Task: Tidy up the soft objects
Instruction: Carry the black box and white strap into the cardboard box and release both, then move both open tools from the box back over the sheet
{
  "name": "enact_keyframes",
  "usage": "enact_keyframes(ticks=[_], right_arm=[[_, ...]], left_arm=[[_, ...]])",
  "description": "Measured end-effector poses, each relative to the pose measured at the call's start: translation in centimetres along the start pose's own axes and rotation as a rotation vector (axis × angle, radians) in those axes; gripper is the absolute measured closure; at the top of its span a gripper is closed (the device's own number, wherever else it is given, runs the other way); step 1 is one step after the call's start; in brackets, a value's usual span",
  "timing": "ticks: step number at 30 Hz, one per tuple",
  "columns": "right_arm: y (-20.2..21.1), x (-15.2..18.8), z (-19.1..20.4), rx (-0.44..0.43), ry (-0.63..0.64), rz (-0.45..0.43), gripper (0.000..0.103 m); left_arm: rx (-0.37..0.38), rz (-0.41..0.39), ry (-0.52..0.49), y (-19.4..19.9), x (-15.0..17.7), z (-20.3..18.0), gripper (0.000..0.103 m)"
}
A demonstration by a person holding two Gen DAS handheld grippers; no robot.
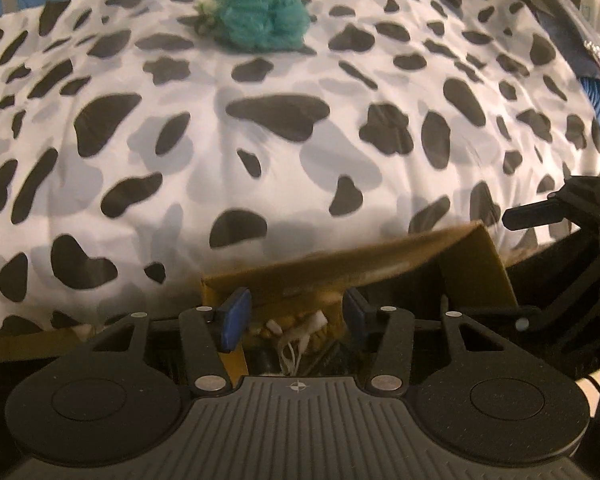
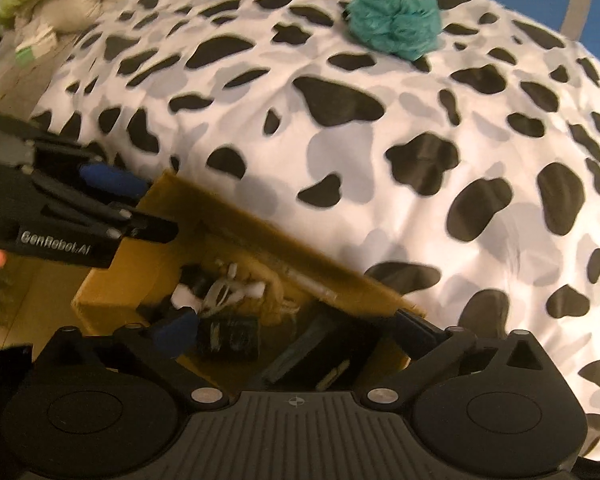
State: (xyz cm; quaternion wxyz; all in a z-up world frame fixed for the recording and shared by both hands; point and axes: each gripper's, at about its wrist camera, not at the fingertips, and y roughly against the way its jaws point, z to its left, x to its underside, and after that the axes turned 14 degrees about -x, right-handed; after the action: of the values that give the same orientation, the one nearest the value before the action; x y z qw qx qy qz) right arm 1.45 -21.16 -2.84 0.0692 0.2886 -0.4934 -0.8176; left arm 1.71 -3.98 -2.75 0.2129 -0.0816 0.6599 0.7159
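- Both hand-held grippers, left (image 1: 292,316) and right (image 2: 296,330), are wide open and hold nothing, over the box (image 2: 236,236).
- The teal puff (image 2: 394,22) lies far across the bed (image 2: 420,208).
- I think a light pinch at its middle is best.

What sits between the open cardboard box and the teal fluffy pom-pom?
Only bare cow-print bedsheet lies between the open cardboard box and the teal fluffy pom-pom; nothing else rests on that stretch. The right wrist view shows it best.
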Motion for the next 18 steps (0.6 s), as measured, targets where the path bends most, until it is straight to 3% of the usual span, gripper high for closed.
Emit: enact_keyframes(ticks=[7, 18], right_arm=[[1.6, -1.1, -2.2, 0.038, -0.095, -0.136, 0.0], [3.4, -1.8, -5.0, 0.17, -0.191, -0.277, 0.0]], left_arm=[[0.014, -0.083, 0.022, 0.7, -0.8, 0.3, 0.053], [0.008, -0.13, -0.01, 0.3, -1.8, -0.4, 0.053]])
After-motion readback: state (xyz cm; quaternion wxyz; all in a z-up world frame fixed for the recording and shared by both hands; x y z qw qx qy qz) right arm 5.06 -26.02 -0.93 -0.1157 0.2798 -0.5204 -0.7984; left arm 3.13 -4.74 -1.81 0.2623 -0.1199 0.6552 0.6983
